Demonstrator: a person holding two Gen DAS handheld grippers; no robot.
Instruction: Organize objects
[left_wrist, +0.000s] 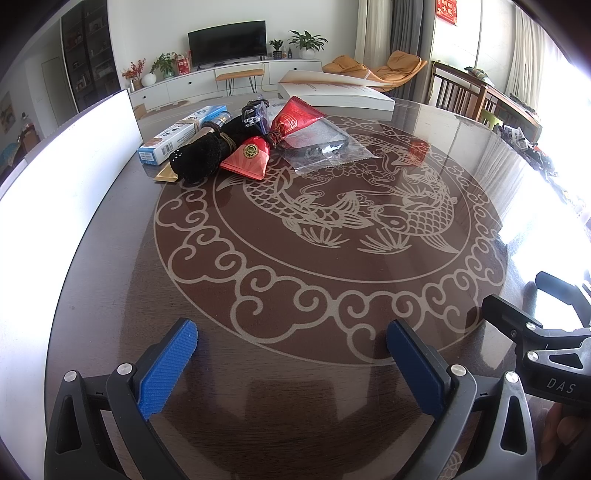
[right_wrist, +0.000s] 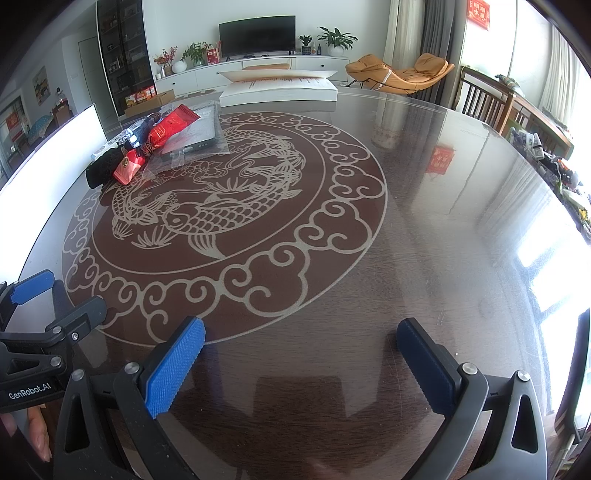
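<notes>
A pile of objects lies at the far left of the round table: a blue-white box, a black cloth pouch, a small red packet, a larger red packet and a clear plastic bag with dark parts. The pile also shows in the right wrist view, with the small red packet and the clear bag. My left gripper is open and empty, low over the near table. My right gripper is open and empty, beside it to the right.
A thick open white book lies at the table's far edge. A white board stands along the left edge. Wooden chairs stand at the right. The table's fish pattern spreads between the grippers and the pile.
</notes>
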